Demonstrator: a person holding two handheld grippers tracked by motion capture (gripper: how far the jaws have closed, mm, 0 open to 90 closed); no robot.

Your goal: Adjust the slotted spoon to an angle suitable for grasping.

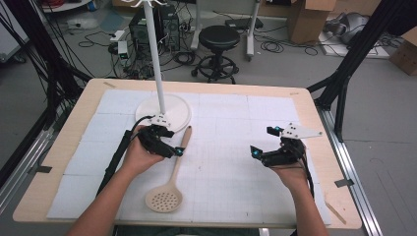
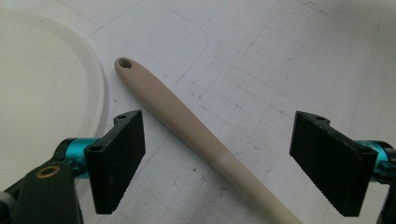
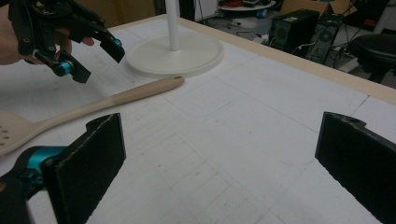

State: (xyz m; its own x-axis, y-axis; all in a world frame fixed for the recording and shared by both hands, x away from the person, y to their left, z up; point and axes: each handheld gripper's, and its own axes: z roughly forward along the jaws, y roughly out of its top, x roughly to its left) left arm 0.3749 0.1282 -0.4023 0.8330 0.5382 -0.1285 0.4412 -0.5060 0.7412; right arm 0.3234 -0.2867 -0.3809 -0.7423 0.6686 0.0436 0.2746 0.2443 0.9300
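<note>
Left gripper point(image 1: 169, 142), jaws wide and empty, hovers over the skimmer's handle point(image 2: 187, 119) just beside the stand base point(image 1: 163, 111). Centre the handle between the pads, then lower squarely. Right gripper point(image 1: 268, 142) waits open, well apart.

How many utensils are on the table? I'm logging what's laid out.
1: a slotted spoon lying flat beside the stand base, its handle between the open left gripper jaws.

My left gripper point(image 1: 169, 142) hangs with jaws wide over the slotted spoon point(image 1: 173, 173) handle, room on both sides. The stand's round base point(image 1: 178, 109) and pole point(image 1: 156, 54) crowd just beyond. My right gripper point(image 1: 264, 143) has bare mat point(image 1: 231, 172) all around.
</note>
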